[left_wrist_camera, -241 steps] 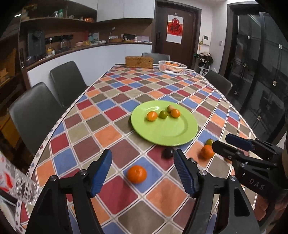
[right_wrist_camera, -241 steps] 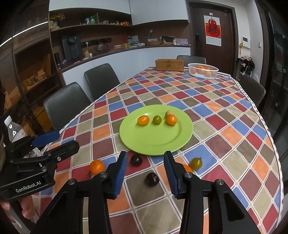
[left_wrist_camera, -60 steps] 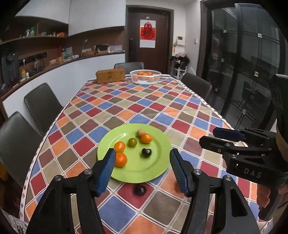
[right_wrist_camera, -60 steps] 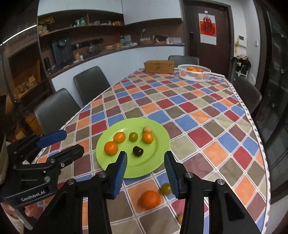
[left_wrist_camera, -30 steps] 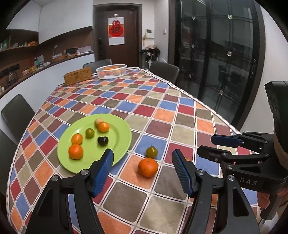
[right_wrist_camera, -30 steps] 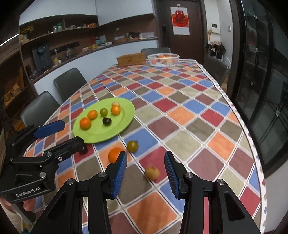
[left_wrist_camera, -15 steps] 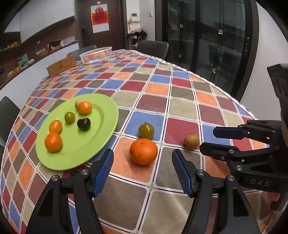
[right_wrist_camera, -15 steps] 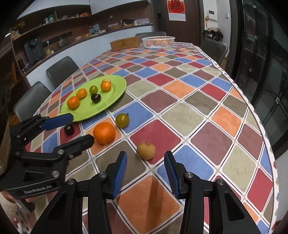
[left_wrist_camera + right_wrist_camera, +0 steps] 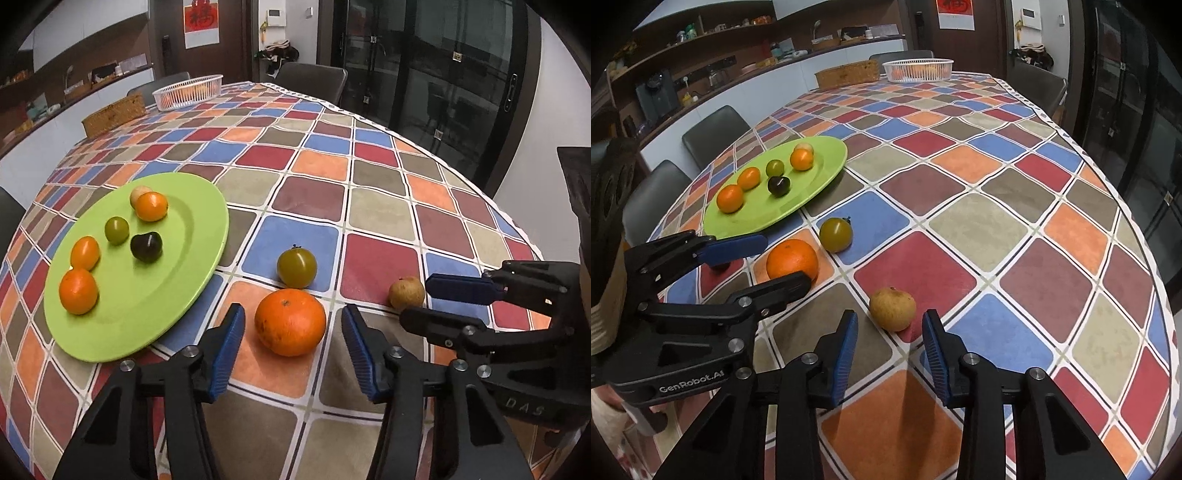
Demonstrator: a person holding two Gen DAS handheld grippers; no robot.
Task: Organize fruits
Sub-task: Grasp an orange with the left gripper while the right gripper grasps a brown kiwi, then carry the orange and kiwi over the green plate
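Orange and round, a large loose orange [image 9: 290,321] sits on the checkered bench [image 9: 373,258] between the wide-open, empty fingers of the left hand-held gripper [image 9: 291,352]. A round lime-green plate [image 9: 125,321] at left already holds six small fruits.

Seen from the right wrist, the right hand-held gripper [image 9: 889,349], also open and empty, frames a small tan-brown fruit [image 9: 892,308]; a greenish tomato [image 9: 836,234] waits beyond, so roughly three fruits remain.

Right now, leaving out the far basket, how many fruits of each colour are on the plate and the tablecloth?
Orange fruits: 4
Green fruits: 2
Tan fruits: 2
Dark fruits: 2, one partly hidden behind the left gripper
Total: 10
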